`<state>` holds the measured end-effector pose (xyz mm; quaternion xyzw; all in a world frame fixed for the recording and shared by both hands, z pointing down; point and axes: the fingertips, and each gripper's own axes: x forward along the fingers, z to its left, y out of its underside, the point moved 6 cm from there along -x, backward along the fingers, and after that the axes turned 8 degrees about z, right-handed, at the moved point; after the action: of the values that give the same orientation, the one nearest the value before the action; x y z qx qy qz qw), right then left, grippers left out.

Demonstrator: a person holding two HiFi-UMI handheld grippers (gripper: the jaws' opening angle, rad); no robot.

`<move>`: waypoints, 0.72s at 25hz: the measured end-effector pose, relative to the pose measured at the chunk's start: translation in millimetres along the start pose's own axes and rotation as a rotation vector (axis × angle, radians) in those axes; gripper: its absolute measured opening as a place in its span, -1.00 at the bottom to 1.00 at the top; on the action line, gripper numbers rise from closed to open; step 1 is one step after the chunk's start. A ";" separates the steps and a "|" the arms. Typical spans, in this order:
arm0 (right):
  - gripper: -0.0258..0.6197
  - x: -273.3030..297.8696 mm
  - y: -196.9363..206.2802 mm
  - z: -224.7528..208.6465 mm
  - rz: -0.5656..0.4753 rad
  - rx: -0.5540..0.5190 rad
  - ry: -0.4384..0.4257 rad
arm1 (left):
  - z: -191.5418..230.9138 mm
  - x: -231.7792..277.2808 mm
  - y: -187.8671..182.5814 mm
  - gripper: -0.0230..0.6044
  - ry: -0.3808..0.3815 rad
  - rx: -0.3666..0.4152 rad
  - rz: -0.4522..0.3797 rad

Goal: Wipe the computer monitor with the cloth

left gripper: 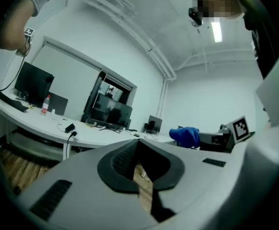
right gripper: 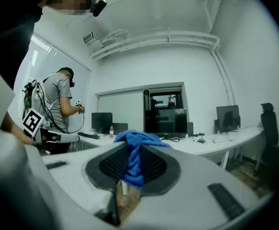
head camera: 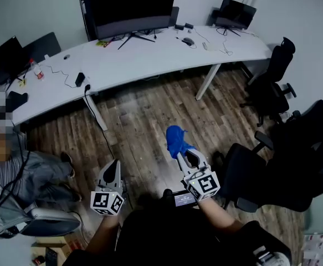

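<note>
— Big stuff first?
— Long white desk (head camera: pixel 150 60) at the far wall, with a large dark monitor (head camera: pixel 133 7) on it, well apart from both grippers.
— Grippers?
— Left gripper (head camera: pixel 116 165): tips together, nothing held, over the wood floor (head camera: pixel 144 121). Right gripper (head camera: pixel 179 152): clamped on the blue cloth (head camera: pixel 175 140), which is bunched past its jaws.

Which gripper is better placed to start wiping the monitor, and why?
Right, probably. The right gripper is shut on the cloth and points toward the monitor on the desk. The left gripper is shut and empty, so it would need the cloth first.
</note>
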<state>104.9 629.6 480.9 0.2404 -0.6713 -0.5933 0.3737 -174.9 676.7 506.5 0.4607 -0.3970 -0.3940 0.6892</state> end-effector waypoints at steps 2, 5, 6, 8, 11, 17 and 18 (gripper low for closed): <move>-0.73 1.9 -5.7 -7.5 -0.028 0.004 -0.008 | -9.0 2.7 -8.2 -0.95 0.034 0.024 -0.028; -0.73 0.3 -9.9 -23.9 -0.055 0.016 -0.022 | -21.3 14.2 -17.8 -0.95 0.036 0.051 -0.039; -0.73 -2.8 -10.0 -30.1 -0.061 0.018 -0.024 | -25.3 19.0 -20.7 -0.95 0.028 0.052 -0.038; -0.73 -10.0 -9.2 -44.5 -0.070 0.025 -0.030 | -32.9 30.3 -25.9 -0.95 0.004 0.042 -0.043; -0.73 -18.2 -9.8 -71.7 -0.102 0.082 -0.035 | -43.0 50.2 -29.2 -0.95 -0.035 0.026 -0.055; -0.73 -18.1 -7.9 -119.3 -0.126 0.179 -0.089 | -77.0 85.5 -32.8 -0.95 -0.042 0.052 -0.064; -0.73 -17.2 -3.0 -125.0 -0.114 0.198 -0.102 | -82.9 90.8 -31.3 -0.95 -0.043 0.052 -0.063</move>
<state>213.3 565.1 476.3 0.2833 -0.7298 -0.5559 0.2795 -71.0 612.6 471.9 0.4822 -0.4069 -0.4148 0.6556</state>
